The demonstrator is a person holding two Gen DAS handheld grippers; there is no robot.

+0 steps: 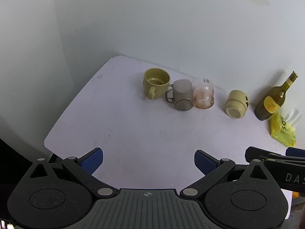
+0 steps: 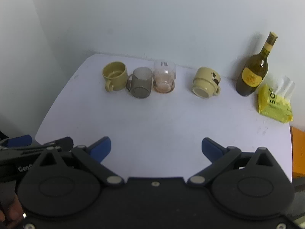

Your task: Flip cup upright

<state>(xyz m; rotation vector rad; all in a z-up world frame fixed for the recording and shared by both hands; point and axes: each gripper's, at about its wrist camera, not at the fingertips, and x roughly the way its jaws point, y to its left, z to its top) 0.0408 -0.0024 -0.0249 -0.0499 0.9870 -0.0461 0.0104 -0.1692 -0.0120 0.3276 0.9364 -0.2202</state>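
A cream mug point(image 2: 206, 82) with a dark patch lies on its side at the back of the white table point(image 2: 162, 118), its base toward me; it also shows in the left wrist view point(image 1: 237, 104). A row of three stands to its left: an olive mug point(image 2: 115, 78) upright, a grey glass mug point(image 2: 141, 85) and a clear pinkish glass point(image 2: 164, 78). My left gripper point(image 1: 148, 161) is open and empty over the table's near edge. My right gripper point(image 2: 156, 147) is open and empty, well short of the cups.
A green wine bottle point(image 2: 254, 68) stands at the back right by the wall. A yellow tissue pack point(image 2: 274, 101) lies beside it. The right gripper's side point(image 1: 276, 162) shows at the right of the left wrist view. An orange object point(image 2: 298, 152) sits past the table's right edge.
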